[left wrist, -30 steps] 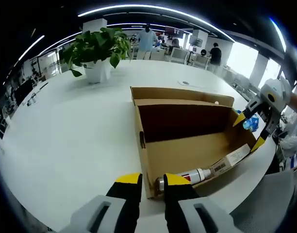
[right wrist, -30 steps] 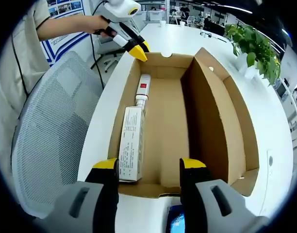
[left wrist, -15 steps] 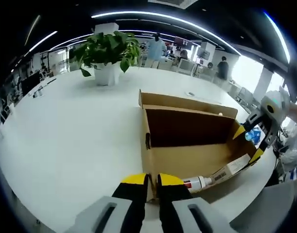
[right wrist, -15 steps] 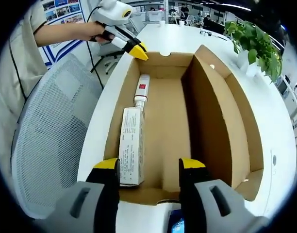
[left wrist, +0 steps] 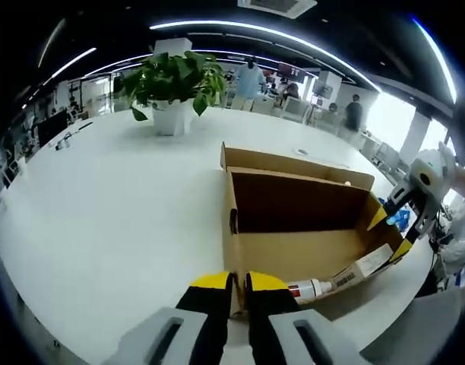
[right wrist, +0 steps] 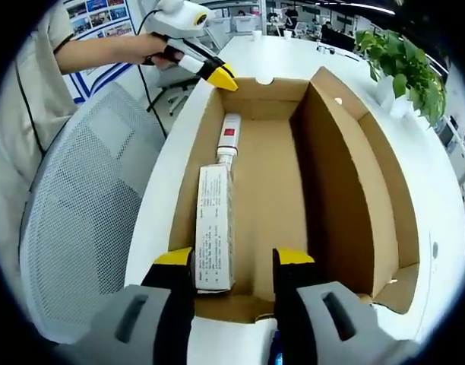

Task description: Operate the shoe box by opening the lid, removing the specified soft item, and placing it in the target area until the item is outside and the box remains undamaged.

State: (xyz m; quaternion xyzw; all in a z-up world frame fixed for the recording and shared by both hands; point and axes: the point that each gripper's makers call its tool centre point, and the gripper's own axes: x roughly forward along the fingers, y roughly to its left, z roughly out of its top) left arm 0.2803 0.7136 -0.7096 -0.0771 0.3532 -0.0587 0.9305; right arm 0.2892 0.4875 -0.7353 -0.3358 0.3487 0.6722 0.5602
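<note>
The brown cardboard shoe box [left wrist: 293, 251] lies open on the white table [left wrist: 103, 213], its lid [right wrist: 346, 167] standing along the far long side. Inside, along one wall, lie a white tube with a red label [right wrist: 229, 137] and a long white carton [right wrist: 215, 228]. My left gripper [left wrist: 238, 283] is shut on one end corner of the shoe box; in the right gripper view the left gripper [right wrist: 221, 77] pinches the far corner. My right gripper [right wrist: 234, 258] is open, its jaws straddling the opposite end wall. In the left gripper view the right gripper [left wrist: 390, 232] shows at the box's far end.
A potted plant [left wrist: 172, 84] stands further back on the table. A grey mesh chair [right wrist: 80, 213] sits beside the table edge, next to a person's arm [right wrist: 103, 46]. A blue object [left wrist: 400, 213] lies behind the box's end. People and desks fill the background.
My left gripper's jaws closed from apart onto the box corner. My right gripper's jaws narrowed a little and sit slightly further over the end wall. The box contents have not moved.
</note>
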